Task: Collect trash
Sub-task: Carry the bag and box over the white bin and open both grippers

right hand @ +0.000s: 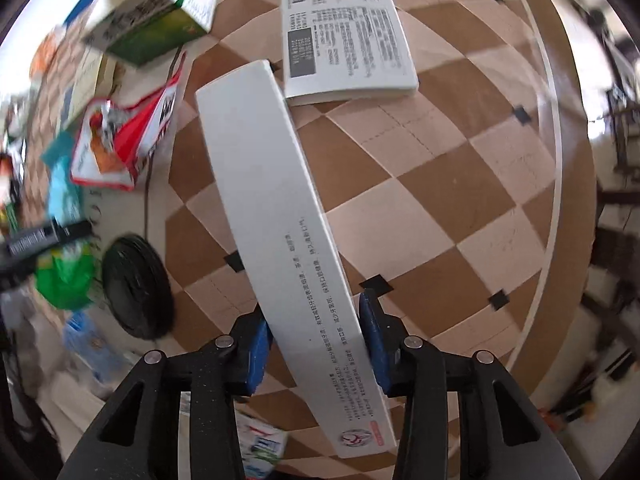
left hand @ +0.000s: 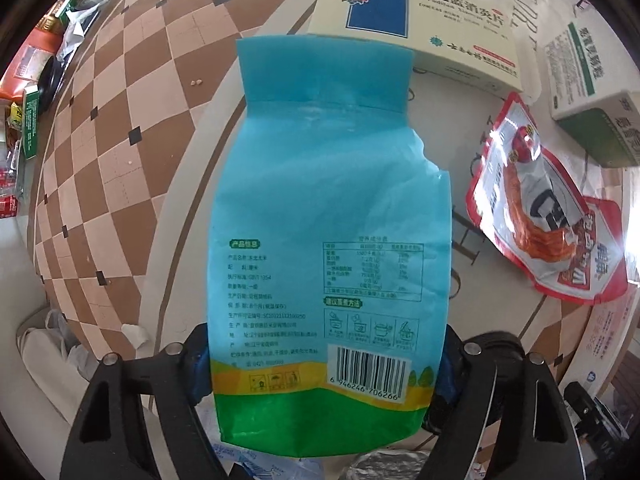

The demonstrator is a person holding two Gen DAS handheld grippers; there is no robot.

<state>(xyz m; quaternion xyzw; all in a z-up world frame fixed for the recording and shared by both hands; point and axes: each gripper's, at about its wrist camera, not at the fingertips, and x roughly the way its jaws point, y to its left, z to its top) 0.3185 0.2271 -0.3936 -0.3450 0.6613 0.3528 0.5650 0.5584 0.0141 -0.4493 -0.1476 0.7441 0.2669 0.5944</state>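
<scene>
Black fingers with blue pads of the left gripper [left hand: 320, 368] stood on either side of a tall light-blue plastic pouch with a green base and a barcode [left hand: 328, 208]. The pads sat at the pouch's lower edges, though I cannot tell whether they pressed it. Beyond the fingertips lay a cream medicine box with a dark blue panel [left hand: 416, 20], its near edge behind the pouch's top. To the right of the fingers lay a red and white snack packet [left hand: 540, 208] and a green and white carton [left hand: 592, 92], all on a brown and cream chequered floor [left hand: 132, 128].

The right gripper [right hand: 316, 344] was clenched on a long white cardboard box with small printed text [right hand: 276, 216], which ran up and away between its blue pads. Beyond its far end lay a flat white printed box [right hand: 348, 36]; left of the fingers sat a black round disc [right hand: 138, 284].
</scene>
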